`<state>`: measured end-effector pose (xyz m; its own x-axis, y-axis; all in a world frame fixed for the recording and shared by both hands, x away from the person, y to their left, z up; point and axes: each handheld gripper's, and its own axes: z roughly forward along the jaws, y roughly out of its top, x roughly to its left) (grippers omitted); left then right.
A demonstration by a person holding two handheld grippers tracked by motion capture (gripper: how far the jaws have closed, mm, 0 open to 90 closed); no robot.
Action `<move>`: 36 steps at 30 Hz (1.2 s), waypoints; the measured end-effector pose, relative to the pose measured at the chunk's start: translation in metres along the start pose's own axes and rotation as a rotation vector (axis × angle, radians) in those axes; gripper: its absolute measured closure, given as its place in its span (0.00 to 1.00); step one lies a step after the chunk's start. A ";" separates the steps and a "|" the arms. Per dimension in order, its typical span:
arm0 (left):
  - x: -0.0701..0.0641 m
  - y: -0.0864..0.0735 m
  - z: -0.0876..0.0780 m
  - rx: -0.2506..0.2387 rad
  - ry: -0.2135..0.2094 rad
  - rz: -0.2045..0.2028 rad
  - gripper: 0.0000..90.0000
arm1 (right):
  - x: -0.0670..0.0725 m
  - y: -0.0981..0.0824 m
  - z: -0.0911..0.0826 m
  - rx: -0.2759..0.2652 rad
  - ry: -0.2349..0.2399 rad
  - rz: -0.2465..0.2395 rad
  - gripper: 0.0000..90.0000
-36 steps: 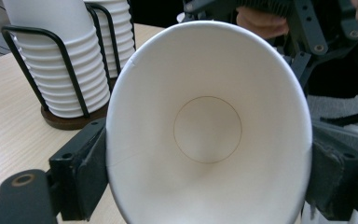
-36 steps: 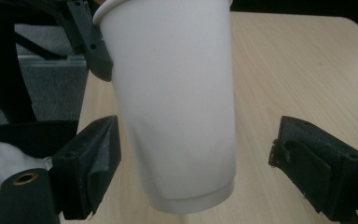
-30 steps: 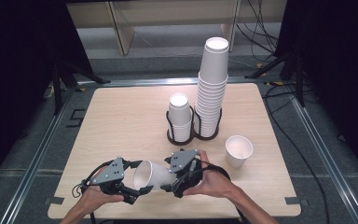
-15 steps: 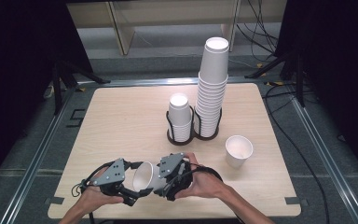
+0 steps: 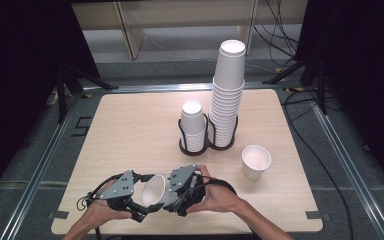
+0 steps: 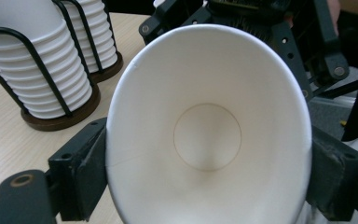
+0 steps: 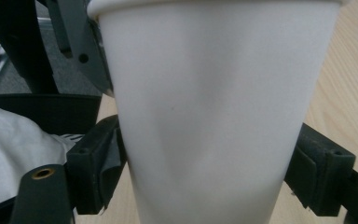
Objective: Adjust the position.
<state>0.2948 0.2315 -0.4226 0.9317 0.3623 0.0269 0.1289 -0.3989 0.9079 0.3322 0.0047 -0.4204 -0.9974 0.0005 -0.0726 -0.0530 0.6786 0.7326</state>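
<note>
A paper cup is held on its side just above the table's near edge, between both grippers. The left gripper's jaws, having just eased slightly wider, are pressed on the rim end; the right gripper's jaws are clamped on the cup's body.
</note>
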 end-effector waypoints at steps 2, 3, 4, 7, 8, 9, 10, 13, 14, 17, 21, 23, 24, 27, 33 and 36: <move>0.001 -0.001 0.000 -0.028 -0.004 -0.027 0.13 | -0.001 -0.001 -0.001 -0.024 0.006 0.007 0.25; 0.002 -0.002 0.001 -0.066 -0.015 -0.050 0.12 | -0.001 -0.002 -0.001 -0.038 0.009 0.016 0.25; 0.004 -0.003 0.001 -0.088 -0.018 -0.071 0.11 | -0.002 -0.002 -0.002 -0.048 0.015 0.020 0.25; 0.004 -0.004 0.000 -0.085 -0.010 -0.080 0.11 | -0.002 -0.003 -0.003 -0.056 0.004 0.025 0.25; 0.004 -0.004 0.000 -0.096 -0.010 -0.088 0.11 | -0.003 -0.003 -0.004 -0.060 0.003 0.026 0.25; 0.005 -0.004 0.000 -0.101 -0.008 -0.092 0.11 | -0.003 -0.004 -0.004 -0.070 0.000 0.028 0.25; 0.005 -0.004 0.001 -0.120 -0.014 -0.096 0.11 | -0.003 -0.004 -0.005 -0.075 -0.006 0.027 0.25; 0.005 -0.003 -0.001 -0.126 0.009 -0.123 0.11 | -0.004 -0.006 -0.007 -0.091 -0.007 0.040 0.26; 0.006 -0.003 -0.001 -0.130 0.009 -0.124 0.11 | -0.004 -0.006 -0.008 -0.099 -0.013 0.043 0.26; 0.007 -0.003 0.000 -0.177 0.017 -0.137 0.11 | -0.005 -0.008 -0.010 -0.119 -0.025 0.049 0.26; 0.008 -0.002 -0.004 -0.192 0.039 -0.168 0.11 | -0.008 -0.010 -0.015 -0.142 -0.052 0.070 0.26; 0.009 -0.002 -0.007 -0.204 0.055 -0.169 0.12 | -0.008 -0.011 -0.016 -0.150 -0.063 0.075 0.26; 0.010 -0.002 -0.008 -0.221 0.057 -0.175 0.13 | -0.010 -0.013 -0.018 -0.161 -0.061 0.091 0.26; 0.013 -0.003 -0.011 -0.266 0.075 -0.207 0.16 | -0.019 -0.020 -0.028 -0.237 -0.079 0.155 0.26; 0.015 -0.005 -0.011 -0.289 0.080 -0.260 0.16 | -0.024 -0.023 -0.034 -0.319 -0.108 0.183 0.25; 0.013 -0.006 -0.008 -0.292 0.069 -0.263 0.16 | -0.023 -0.022 -0.034 -0.341 -0.107 0.186 0.25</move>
<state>0.3036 0.2457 -0.4240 0.8537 0.4796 -0.2030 0.2483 -0.0322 0.9681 0.3551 -0.0352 -0.4118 -0.9816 0.1890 0.0258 0.0969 0.3773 0.9210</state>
